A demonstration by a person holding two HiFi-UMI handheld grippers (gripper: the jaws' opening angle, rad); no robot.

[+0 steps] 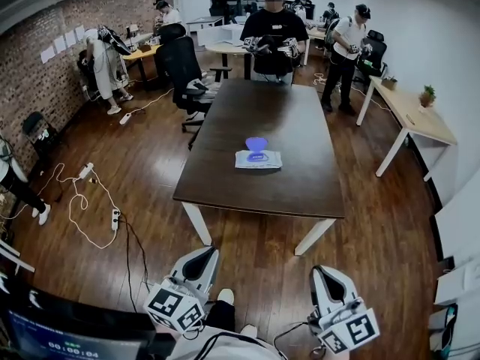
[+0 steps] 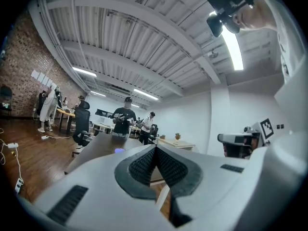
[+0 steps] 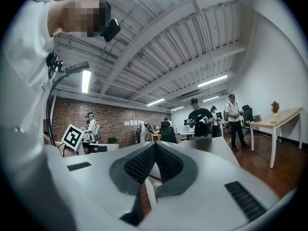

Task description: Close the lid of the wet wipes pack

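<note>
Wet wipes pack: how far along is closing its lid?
Nothing is done yet: the wet wipes pack lies on the table with its purple lid standing open. Nothing in hand: the left gripper and right gripper are shut, empty, short of the table. Remaining: reach the lid and press it down.

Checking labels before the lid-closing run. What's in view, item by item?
table: 1, dark brown top, white legs, middle of the room
wet wipes pack: 1, white and blue, on the table's near half, blue lid standing open
office chair: 1, black, by the table's far left corner
desk: 1, light wood, along the right wall
potted plant: 1, green, on that desk
power strip: white, on the floor at left, with white cables
people: several, standing; one in black at the table's far end
left gripper: white, jaws together, empty
right gripper: white, jaws together, empty
</note>
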